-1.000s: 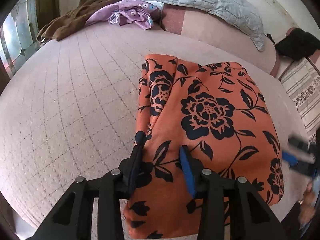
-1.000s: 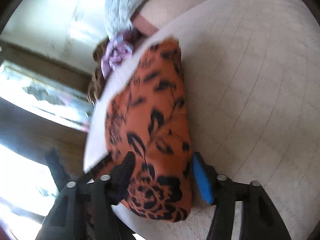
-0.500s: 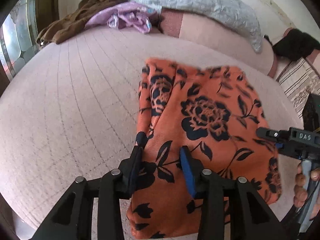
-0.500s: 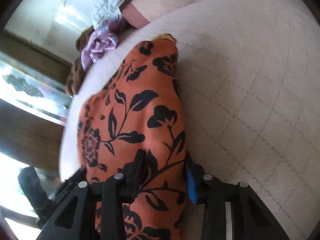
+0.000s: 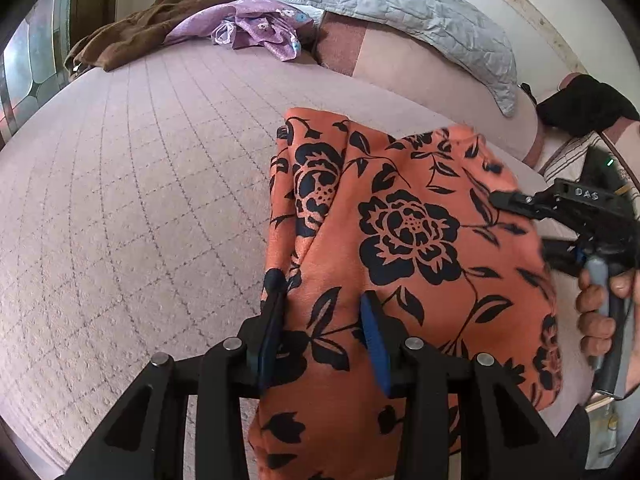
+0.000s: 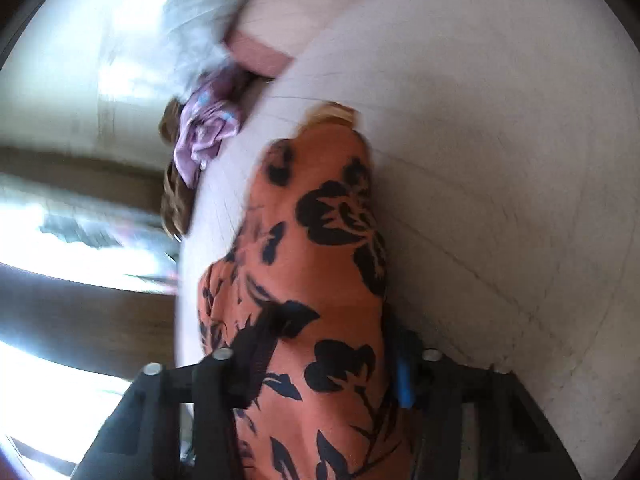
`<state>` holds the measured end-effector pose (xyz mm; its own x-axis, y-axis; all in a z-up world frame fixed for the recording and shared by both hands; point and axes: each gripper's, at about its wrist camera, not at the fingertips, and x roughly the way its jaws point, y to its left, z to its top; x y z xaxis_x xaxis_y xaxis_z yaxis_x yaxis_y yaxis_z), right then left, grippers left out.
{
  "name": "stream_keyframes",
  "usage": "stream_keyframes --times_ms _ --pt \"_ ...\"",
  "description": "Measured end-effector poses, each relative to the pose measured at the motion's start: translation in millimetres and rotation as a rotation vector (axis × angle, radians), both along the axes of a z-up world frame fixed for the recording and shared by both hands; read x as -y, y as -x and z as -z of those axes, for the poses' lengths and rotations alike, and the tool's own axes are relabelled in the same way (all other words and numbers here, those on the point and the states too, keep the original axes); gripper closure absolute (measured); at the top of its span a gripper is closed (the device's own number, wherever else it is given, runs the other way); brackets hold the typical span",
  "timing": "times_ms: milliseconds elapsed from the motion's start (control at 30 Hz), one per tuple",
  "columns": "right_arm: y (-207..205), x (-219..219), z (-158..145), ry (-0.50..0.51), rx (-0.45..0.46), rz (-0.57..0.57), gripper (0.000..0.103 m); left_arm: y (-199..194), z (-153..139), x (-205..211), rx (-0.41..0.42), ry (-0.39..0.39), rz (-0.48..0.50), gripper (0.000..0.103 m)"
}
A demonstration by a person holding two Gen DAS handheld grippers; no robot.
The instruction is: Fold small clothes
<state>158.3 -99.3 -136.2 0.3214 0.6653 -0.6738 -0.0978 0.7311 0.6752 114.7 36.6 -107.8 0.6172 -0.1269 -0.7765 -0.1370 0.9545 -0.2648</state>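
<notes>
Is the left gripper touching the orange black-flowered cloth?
Touching. The left wrist view shows the left gripper with both fingers pinching a fold of the orange black-flowered cloth.

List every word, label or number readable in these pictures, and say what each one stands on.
"DAS": pale letters on the black body of the right gripper, seen in the left wrist view.
Nothing else reads. The orange floral garment bears only a flower pattern, and the right wrist view is blurred.

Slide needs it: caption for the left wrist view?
Both grippers, left and right, clamp an orange floral garment on a bed.
</notes>
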Motion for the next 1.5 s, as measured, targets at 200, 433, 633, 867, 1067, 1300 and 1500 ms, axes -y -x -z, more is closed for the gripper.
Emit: stream_keyframes --times_ms 200,433,633,867,1067,1300,1500 --pt "5 -8 7 0.108 0.024 0.013 0.053 6 -6 -2 0.007 0.022 -0.013 0.061" --pt "46 -3 -14 0.095 0.094 -0.006 0.033 24 -2 -10 -0.028 0.059 -0.044 0.057" --pt "73 5 -3 0.197 0.092 -0.083 0.05 21 -3 -19 -0.06 0.101 -0.072 0.055" --pt "103 16 -16 0.162 0.125 -0.052 0.034 25 -7 -10 -0.061 0.042 -0.07 0.056" --pt "108 17 2 0.176 0.075 -0.082 0.032 26 -11 -9 -0.065 0.046 -0.069 0.055" --pt "116 18 9 0.134 0.068 -0.076 0.034 32 -6 -11 -0.078 0.021 -0.055 0.055" --pt "119 16 8 0.176 0.08 -0.095 0.047 33 -7 -8 -0.075 0.017 -0.053 0.055"
